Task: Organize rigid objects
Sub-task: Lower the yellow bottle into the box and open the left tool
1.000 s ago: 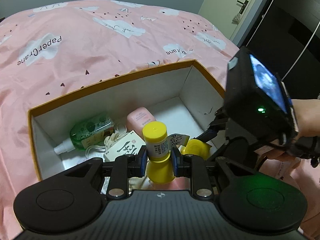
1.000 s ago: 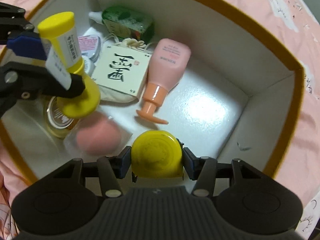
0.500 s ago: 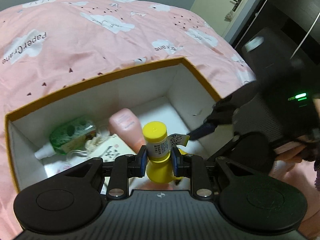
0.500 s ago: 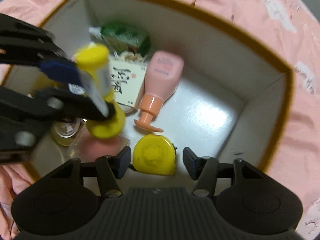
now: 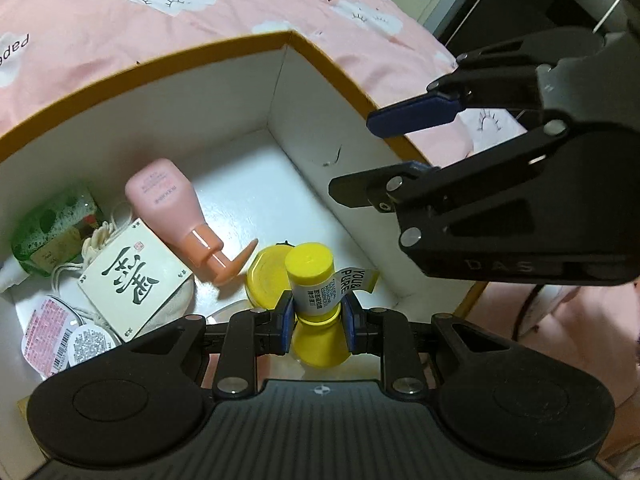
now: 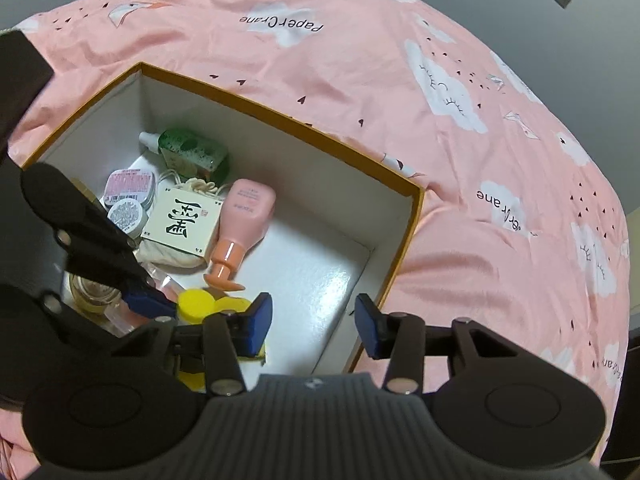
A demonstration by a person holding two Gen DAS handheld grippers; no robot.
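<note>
Underneath everything lies a pink bedspread (image 6: pixel 460 160) printed with white clouds and "PaperCrane" lettering; a grey wall fills the top of the right wrist view, and dark furniture stands in the upper right corner of the left wrist view. An orange-rimmed white box (image 6: pixel 404 248) sits open on the bedspread.

Inside it are one green bottle (image 6: pixel 192 152), one pink pump bottle (image 5: pixel 168 204), one card with a black character (image 5: pixel 134 278) resting on a drawstring pouch (image 6: pixel 168 254), two round foil-lidded tubs (image 5: pixel 60 338), and one yellow disc (image 5: pixel 266 276) near the lower centre.

The left gripper (image 5: pixel 316 316) is clamped on a yellow bottle (image 5: pixel 310 270) held over the box, low in the frame. The right gripper (image 6: pixel 314 324) hangs with jaws apart and bare above the box's right part.

A glass jar (image 6: pixel 90 292) at lower left is mostly hidden behind the left gripper, and its contents are unclear.
</note>
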